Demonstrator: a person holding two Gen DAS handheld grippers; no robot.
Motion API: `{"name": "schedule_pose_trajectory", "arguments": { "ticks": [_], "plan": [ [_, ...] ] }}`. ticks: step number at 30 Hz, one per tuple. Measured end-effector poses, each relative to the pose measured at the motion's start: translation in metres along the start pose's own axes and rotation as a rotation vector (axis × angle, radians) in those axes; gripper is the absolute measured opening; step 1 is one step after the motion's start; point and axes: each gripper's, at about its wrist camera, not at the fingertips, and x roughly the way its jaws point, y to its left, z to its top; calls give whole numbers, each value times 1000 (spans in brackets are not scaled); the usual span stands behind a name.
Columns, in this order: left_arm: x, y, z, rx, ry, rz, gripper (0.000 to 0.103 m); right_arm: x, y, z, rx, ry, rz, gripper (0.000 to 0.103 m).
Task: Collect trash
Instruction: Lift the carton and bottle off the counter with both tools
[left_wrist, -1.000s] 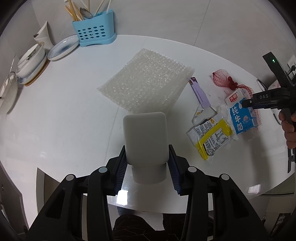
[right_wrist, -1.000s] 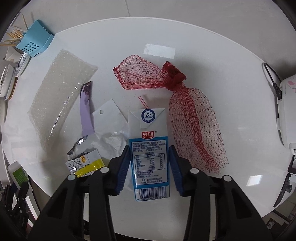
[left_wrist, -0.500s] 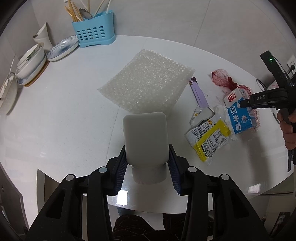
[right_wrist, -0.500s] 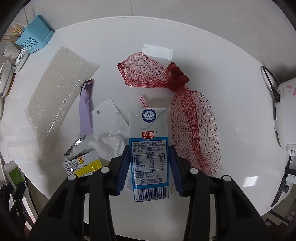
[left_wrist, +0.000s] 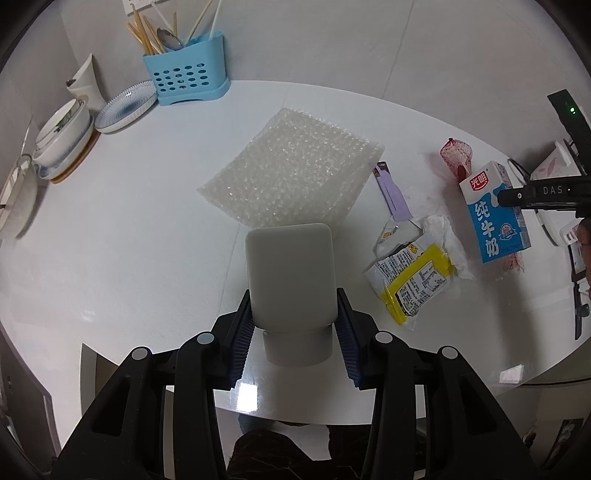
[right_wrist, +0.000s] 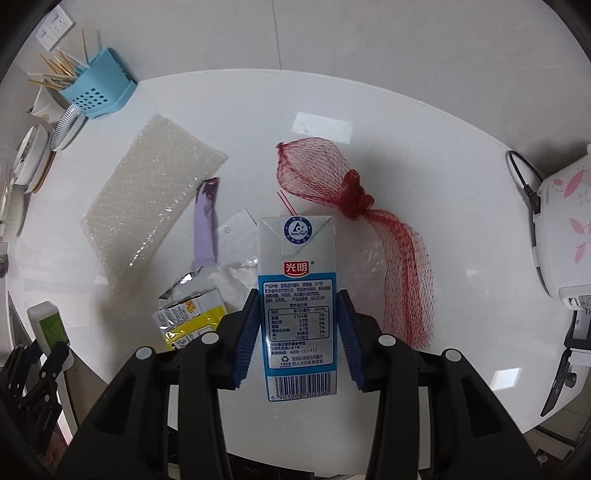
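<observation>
right claw (right_wrist: 298, 330) – clamped on milk carton (right_wrist: 297, 295) | left claw (left_wrist: 294, 326) – clamped on white bottle (left_wrist: 291, 275)

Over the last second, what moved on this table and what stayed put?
The right gripper, shut on the milk carton, raised it off the table, clear of the red net bag. The left gripper held its white bottle unmoved; the bubble wrap and yellow wrapper stayed.

Glossy white table (right_wrist: 406, 110), red mesh net (right_wrist: 402, 266)
</observation>
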Motion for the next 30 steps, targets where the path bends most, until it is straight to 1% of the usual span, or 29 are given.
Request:
{"name": "schedule_pose_trajectory", "arguments": {
  "ticks": [7,14,18,21,25,30],
  "plan": [
    [-7,-6,4,23,-14,-6,41,-28,-1,-3,4,-61,29,39],
    [-15,-12,8,45,-33,-16,41,-66,-4,-7,8,-136,68,39],
    [-22,-10,12,53,-55,-23,41,-87,-5,-14,17,-199,84,39],
    [-28,-7,14,61,-74,-29,41,-101,-5,-22,27,-263,122,39],
    [-35,-1,16,72,-95,-34,41,-112,-10,-31,65,-300,173,39],
    [-44,4,16,85,-120,-37,41,-129,-8,-39,76,-349,178,39]
  ]
}}
